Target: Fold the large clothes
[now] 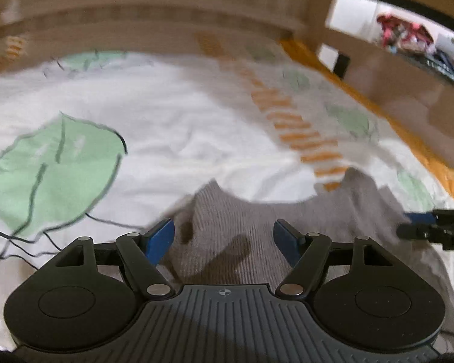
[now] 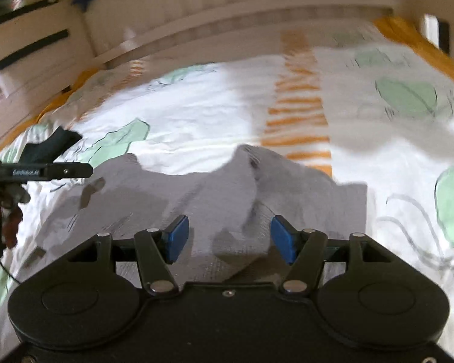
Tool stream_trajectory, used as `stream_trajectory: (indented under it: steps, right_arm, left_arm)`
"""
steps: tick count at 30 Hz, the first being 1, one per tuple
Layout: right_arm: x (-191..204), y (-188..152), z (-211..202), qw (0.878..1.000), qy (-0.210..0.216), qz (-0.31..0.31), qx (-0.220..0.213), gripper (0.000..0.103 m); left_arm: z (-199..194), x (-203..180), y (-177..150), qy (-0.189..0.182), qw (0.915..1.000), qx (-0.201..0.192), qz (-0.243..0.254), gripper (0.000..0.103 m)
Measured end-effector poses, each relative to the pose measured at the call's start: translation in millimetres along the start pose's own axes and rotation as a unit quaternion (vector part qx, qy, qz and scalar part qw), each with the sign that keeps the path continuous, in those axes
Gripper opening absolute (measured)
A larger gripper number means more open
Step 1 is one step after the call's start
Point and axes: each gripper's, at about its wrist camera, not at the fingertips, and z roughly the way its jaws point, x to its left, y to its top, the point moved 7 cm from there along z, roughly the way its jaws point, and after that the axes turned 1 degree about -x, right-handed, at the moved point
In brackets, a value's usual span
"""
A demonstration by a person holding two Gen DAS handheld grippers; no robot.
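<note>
Open left gripper — grey garment beneath

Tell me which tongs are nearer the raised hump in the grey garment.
Right. The right tongs stand open directly behind the hump; the left tongs hang open over a flatter part of the grey garment, off to the side.

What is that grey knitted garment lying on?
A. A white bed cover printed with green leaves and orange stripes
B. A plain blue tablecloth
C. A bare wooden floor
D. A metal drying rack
A: the grey knitted garment lies crumpled on a white bed cover printed with green leaves and orange stripes, in front of both the left gripper and the right gripper.
</note>
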Motion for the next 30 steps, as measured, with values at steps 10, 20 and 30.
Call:
stream_trajectory:
  steps: [10, 20, 30]
  right_arm:
    - [1, 41, 15, 0.999, 0.011, -0.004, -0.034, 0.015]
    - [-53, 15, 50, 0.999, -0.031, 0.039, 0.009, 0.029]
    - [-16, 25, -11, 0.998, -0.042, 0.006, -0.050, 0.067]
  left_arm:
    - [-24, 19, -10, -0.026, 0.9967, -0.035, -0.068, 0.006]
    - [-19, 39, -45, -0.027, 0.9903, -0.012, -0.136, 0.010]
    - [-73, -37, -47, -0.013, 0.9975, -0.042, -0.056, 0.065]
